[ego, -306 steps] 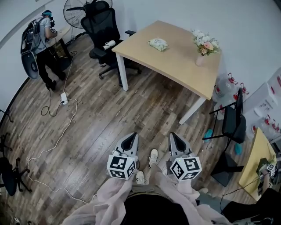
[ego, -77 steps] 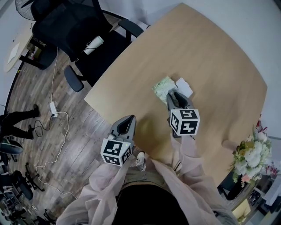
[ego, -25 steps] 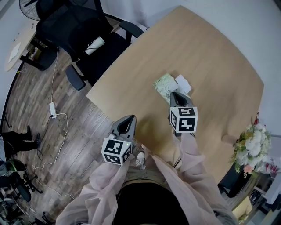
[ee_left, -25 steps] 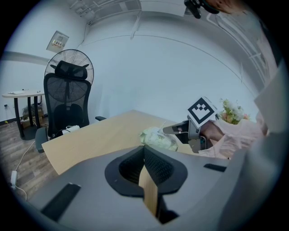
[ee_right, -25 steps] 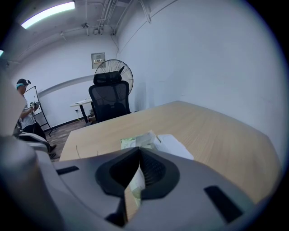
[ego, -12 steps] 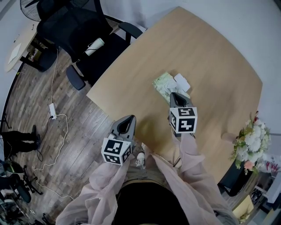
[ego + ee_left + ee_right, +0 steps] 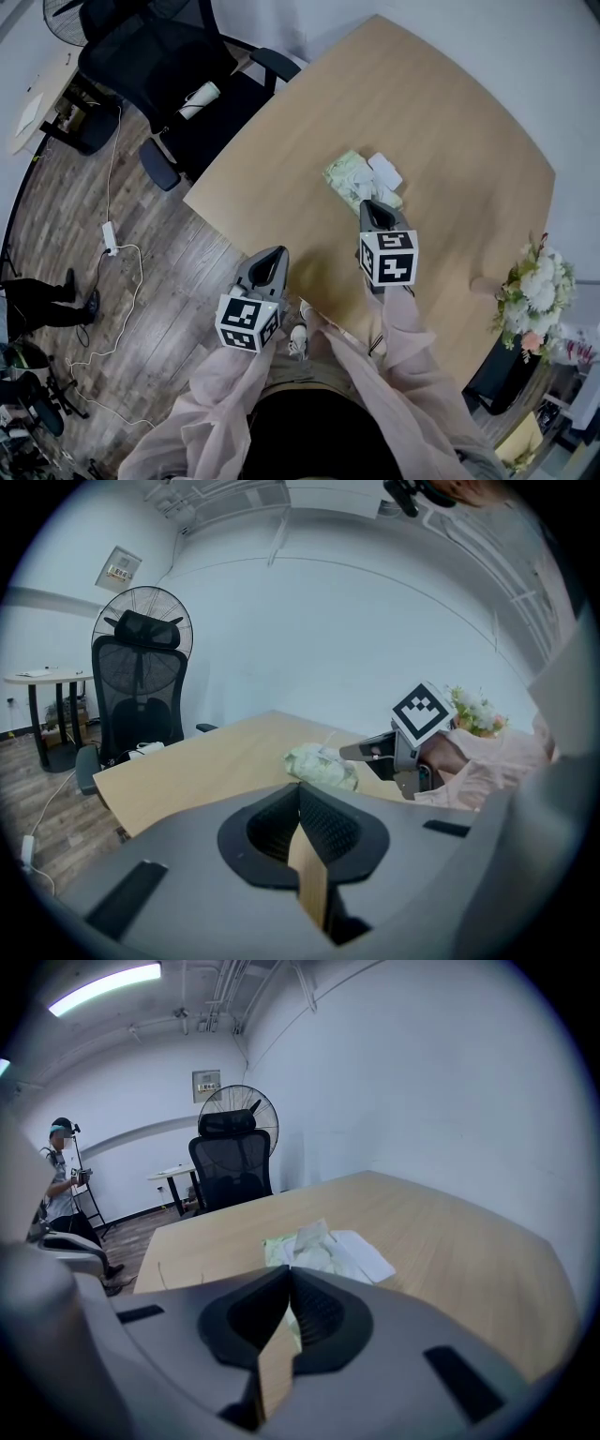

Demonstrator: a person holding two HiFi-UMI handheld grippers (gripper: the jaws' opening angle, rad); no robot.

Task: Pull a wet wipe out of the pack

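A pale green wet wipe pack lies on the wooden table, its white lid flap folded open to the right. A crumpled white wipe rises from the opening and runs down to my right gripper, whose jaws are shut on it at the pack's near edge. In the left gripper view the right gripper touches the pack. My left gripper hangs shut and empty off the table's near left edge, well short of the pack.
A black office chair stands beyond the table's left corner, with a fan behind it. A vase of flowers sits at the table's right end. A cable and power strip lie on the floor. A person stands far left.
More white wipe shows crumpled out of the pack's opening than a second ago. Both grippers stay almost where they were. Long before, I stood on the floor away from the table.
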